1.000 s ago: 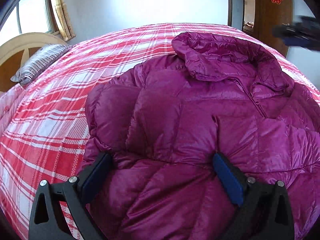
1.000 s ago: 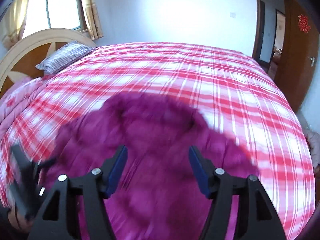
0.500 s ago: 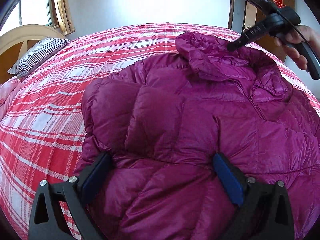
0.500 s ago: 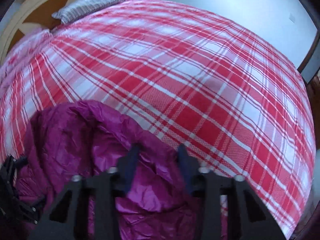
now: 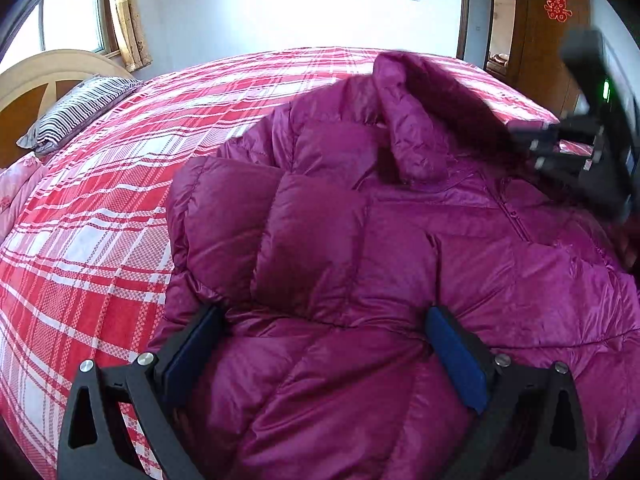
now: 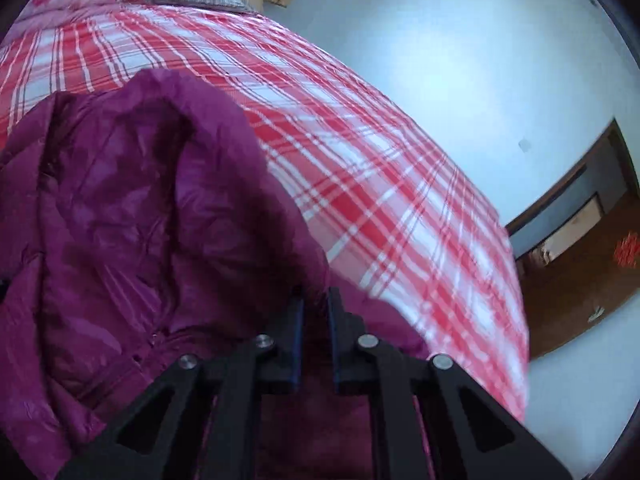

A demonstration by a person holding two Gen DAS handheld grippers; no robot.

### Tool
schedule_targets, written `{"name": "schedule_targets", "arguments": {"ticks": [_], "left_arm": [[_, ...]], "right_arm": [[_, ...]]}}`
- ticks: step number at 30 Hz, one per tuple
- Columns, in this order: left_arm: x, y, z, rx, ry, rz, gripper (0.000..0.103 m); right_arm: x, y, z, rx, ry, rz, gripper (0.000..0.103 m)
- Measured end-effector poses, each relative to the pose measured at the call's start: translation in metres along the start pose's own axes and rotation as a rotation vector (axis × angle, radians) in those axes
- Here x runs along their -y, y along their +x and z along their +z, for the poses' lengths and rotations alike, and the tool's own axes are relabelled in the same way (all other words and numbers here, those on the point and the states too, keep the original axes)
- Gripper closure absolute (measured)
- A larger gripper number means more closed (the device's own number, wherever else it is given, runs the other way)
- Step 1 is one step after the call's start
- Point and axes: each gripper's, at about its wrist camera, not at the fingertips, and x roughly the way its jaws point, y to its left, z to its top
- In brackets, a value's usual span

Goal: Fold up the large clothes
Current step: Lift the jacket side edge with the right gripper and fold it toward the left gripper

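Purple jacket on plaid bed, left gripper spread wide, right gripper seemingly pinching its edge

Jacket hem cut off below; right hand-held gripper motion-blurred.

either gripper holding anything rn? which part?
Right gripper is shut on the purple jacket, pinching the fabric edge by its collar. Left gripper is open, pressed on the jacket.

Left gripper: black angular finger frames with triangular cut-outs, silver screw heads, dark blue pads. Right gripper: same build, blue-edged pads.
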Motion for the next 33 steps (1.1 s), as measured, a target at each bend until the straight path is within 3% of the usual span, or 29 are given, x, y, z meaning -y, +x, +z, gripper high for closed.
{"name": "schedule_targets", "arguments": {"ticks": [3, 6, 8, 10, 14, 17, 20, 23, 25, 28, 30, 33], "left_arm": [[-0.008, -0.012, 0.004, 0.007, -0.021, -0.034, 0.001], [-0.011, -0.044, 0.022, 0.085, -0.006, -0.048, 0.001], [-0.011, -0.065, 0.049, 0.163, 0.004, -0.043, 0.001], [-0.009, -0.069, 0.084, 0.178, 0.014, -0.063, 0.001], [0.003, -0.039, 0.145, 0.182, 0.056, -0.080, 0.001], [0.027, -0.004, 0.154, 0.127, 0.188, 0.010, 0.001], [0.045, 0.018, 0.148, 0.079, 0.263, -0.001, 0.001], [0.043, 0.044, 0.132, -0.013, 0.213, 0.046, 0.001], [0.025, 0.068, 0.120, -0.099, 0.119, 0.090, 0.001], [-0.003, 0.082, 0.109, -0.179, -0.062, 0.000, 0.001], [-0.012, 0.072, 0.109, -0.158, -0.120, -0.041, 0.001], [-0.004, 0.039, 0.114, -0.065, -0.086, -0.075, 0.001]], "right_arm": [[-0.016, 0.008, -0.008, 0.010, -0.047, -0.056, 0.092], [-0.024, 0.012, -0.011, 0.017, -0.079, -0.140, 0.093], [-0.021, 0.015, -0.010, 0.016, -0.065, -0.188, 0.094], [-0.015, 0.021, -0.011, -0.001, -0.039, -0.176, 0.094], [-0.007, 0.026, -0.012, 0.005, -0.007, -0.135, 0.094], [0.004, 0.030, -0.013, 0.001, 0.027, -0.107, 0.094], [0.012, 0.036, -0.014, -0.006, 0.051, -0.084, 0.094], [0.019, 0.039, -0.017, -0.004, 0.067, -0.070, 0.094], [0.021, 0.039, -0.018, -0.006, 0.068, -0.068, 0.094], [0.023, 0.043, -0.019, -0.009, 0.067, -0.070, 0.094], [0.024, 0.044, -0.019, -0.013, 0.066, -0.071, 0.094], [0.027, 0.048, -0.020, -0.015, 0.074, -0.062, 0.094]]}}
